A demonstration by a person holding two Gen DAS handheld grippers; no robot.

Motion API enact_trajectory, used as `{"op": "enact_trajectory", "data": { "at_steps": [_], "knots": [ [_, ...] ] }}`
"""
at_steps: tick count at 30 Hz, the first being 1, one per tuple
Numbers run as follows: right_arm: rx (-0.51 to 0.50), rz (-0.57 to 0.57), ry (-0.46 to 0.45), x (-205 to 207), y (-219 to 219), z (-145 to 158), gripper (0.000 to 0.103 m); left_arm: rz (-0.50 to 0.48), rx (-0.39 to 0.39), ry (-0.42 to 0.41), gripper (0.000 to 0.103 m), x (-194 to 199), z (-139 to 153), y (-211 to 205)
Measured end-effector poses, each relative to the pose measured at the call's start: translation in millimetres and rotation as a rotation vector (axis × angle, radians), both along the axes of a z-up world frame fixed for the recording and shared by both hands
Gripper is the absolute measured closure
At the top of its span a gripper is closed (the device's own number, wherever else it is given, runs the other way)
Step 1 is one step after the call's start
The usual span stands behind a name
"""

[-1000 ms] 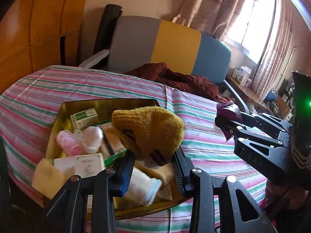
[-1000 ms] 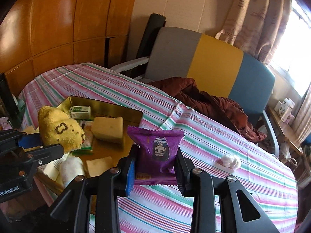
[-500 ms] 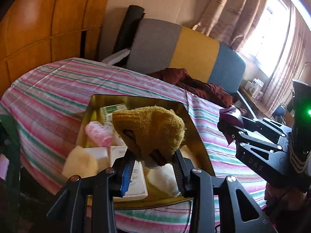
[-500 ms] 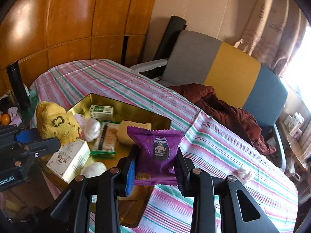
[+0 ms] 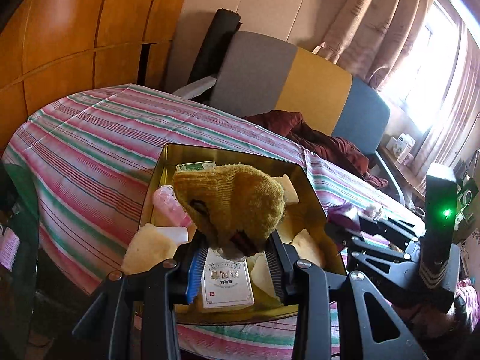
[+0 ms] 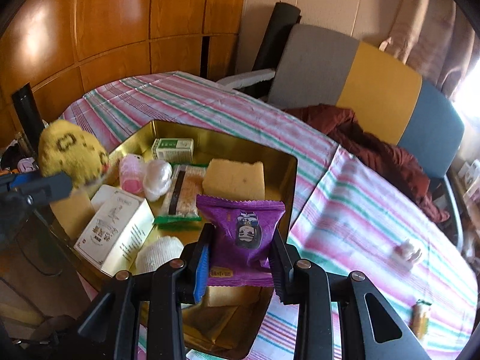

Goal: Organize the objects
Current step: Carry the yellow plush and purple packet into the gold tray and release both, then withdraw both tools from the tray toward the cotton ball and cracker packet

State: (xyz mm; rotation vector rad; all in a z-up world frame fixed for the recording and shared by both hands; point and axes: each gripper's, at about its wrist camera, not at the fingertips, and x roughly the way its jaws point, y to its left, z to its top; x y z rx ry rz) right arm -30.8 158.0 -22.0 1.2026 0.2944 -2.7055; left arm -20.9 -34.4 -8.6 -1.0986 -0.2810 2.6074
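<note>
Nothing can be read for certain: the white carton (image 5: 227, 282) carries large Chinese characters, upside down and blurred; the purple snack packet (image 6: 243, 234) shows a cartoon figure and small unreadable print; the green-and-white box (image 6: 173, 148) has illegible lettering

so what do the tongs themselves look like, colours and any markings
Both are black plastic frames with triangular cut-outs and silver screw heads. Each left tongs and right tongs pair has ribbed pads, one blue and one black. Seen from the left camera, the right tool carries a black upright block with a lit green light and grey chevron stripes. No hands or sleeves show.
</note>
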Motion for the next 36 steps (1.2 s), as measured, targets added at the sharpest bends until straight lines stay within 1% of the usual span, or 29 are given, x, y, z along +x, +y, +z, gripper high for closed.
{"op": "enact_trajectory", "data": {
  "at_steps": [6, 11, 14, 17, 18, 19, 20, 26, 28, 30, 34, 36],
  "knots": [
    [-0.064, -0.002, -0.019, -3, 7, -3, 0.068, -0.04, 0.012, -0.007, 0.066, -11, 2, 14],
    [-0.085, -0.005, -0.028, -6, 8, -5, 0.068, -0.077, 0.028, -0.005, 0.065, -26, 6, 31],
    [-0.095, -0.008, -0.036, -9, 9, -7, 0.068, -0.069, -0.001, 0.002, 0.061, -36, 4, 41],
    [-0.114, -0.009, -0.044, -16, 9, -11, 0.067, -0.074, 0.019, -0.034, 0.053, -48, -5, 45],
    [-0.115, -0.012, -0.043, -18, 8, -12, 0.065, -0.071, 0.004, -0.047, 0.052, -50, -9, 48],
    [-0.121, -0.011, -0.049, -21, 7, -14, 0.06, -0.07, -0.007, -0.07, 0.051, -53, -13, 50],
    [-0.122, -0.016, -0.054, -22, 7, -15, 0.05, -0.061, -0.004, -0.086, 0.051, -52, -16, 49],
    [-0.117, -0.015, -0.052, -16, 8, -16, 0.049, -0.033, -0.049, -0.072, 0.051, -38, -21, 40],
    [-0.119, -0.019, -0.049, -12, 9, -15, 0.046, -0.019, -0.067, -0.057, 0.051, -31, -20, 37],
    [-0.122, -0.022, -0.05, -10, 10, -16, 0.041, -0.014, -0.084, -0.045, 0.051, -26, -18, 35],
    [-0.111, -0.02, -0.044, -3, 6, -14, 0.037, 0.01, -0.113, -0.022, 0.051, -19, -13, 32],
    [-0.108, -0.017, -0.041, 0, 4, -14, 0.034, 0.019, -0.127, -0.007, 0.051, -16, -9, 32]
  ]
}}
